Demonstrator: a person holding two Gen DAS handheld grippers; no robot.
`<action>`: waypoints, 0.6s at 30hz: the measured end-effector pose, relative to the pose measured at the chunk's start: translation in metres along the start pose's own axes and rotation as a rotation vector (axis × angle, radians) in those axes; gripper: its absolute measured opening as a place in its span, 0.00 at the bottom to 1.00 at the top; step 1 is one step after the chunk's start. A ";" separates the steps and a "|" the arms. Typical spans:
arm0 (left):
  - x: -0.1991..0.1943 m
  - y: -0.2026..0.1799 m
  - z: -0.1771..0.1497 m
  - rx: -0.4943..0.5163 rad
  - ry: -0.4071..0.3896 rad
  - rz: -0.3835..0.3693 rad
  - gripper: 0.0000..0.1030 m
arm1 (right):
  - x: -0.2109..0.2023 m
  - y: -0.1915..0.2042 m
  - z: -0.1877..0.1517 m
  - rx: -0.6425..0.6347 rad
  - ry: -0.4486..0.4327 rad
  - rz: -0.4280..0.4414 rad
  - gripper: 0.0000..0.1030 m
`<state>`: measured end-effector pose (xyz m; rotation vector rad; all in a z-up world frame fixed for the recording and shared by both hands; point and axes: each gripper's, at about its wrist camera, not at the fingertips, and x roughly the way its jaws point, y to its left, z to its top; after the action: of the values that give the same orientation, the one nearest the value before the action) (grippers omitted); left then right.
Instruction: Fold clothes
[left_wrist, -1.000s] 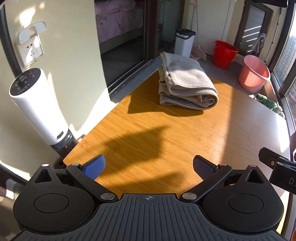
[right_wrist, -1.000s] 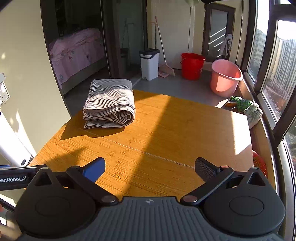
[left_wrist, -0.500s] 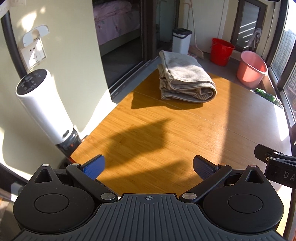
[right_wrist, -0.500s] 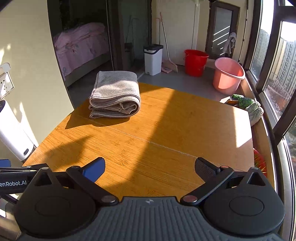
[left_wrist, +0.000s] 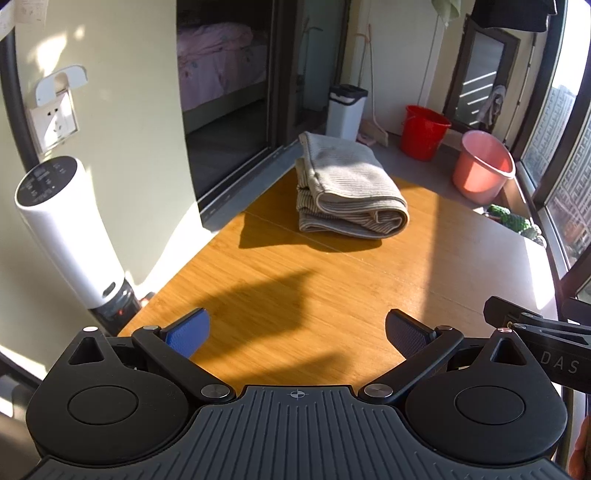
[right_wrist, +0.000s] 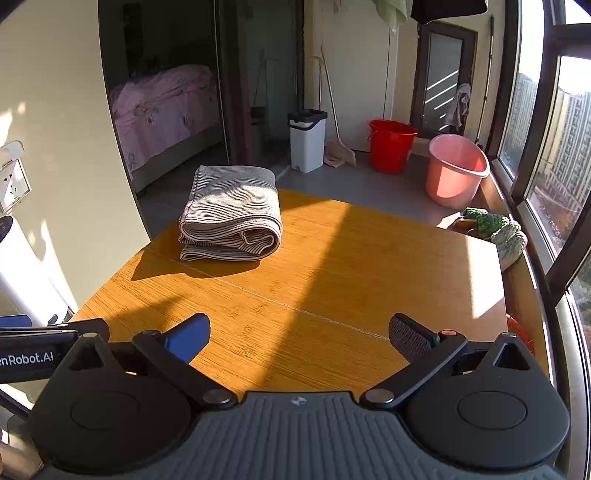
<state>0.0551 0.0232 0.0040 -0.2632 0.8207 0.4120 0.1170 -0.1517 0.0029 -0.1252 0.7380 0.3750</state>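
Both grippers, left (left_wrist: 297, 334) and right (right_wrist: 298, 332), had drawn back, jaws wide and empty; the folded cloth (right_wrist: 231, 216) lay at the table's (right_wrist: 351, 266) far-left corner, seemingly finished.

My left tongs over the table, folded cloth ahead

My left gripper (left_wrist: 297, 338) hangs with its fingers spread wide and nothing between them, above the wooden table (left_wrist: 332, 295). The folded striped garment (left_wrist: 347, 192) lies well apart at the far left corner. My right gripper (left_wrist: 535, 332) pokes in at the right edge.
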 end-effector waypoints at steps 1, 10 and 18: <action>0.003 -0.001 -0.001 -0.003 0.014 0.009 1.00 | 0.001 0.000 -0.001 -0.003 0.004 -0.004 1.00; 0.003 -0.017 0.000 0.082 -0.014 0.048 1.00 | 0.005 -0.009 -0.001 0.005 -0.007 0.009 1.00; 0.004 -0.023 0.009 0.087 -0.026 0.072 1.00 | 0.008 -0.010 0.004 -0.021 -0.023 0.007 1.00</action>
<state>0.0740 0.0069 0.0088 -0.1473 0.8218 0.4452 0.1283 -0.1582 0.0003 -0.1376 0.7118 0.3902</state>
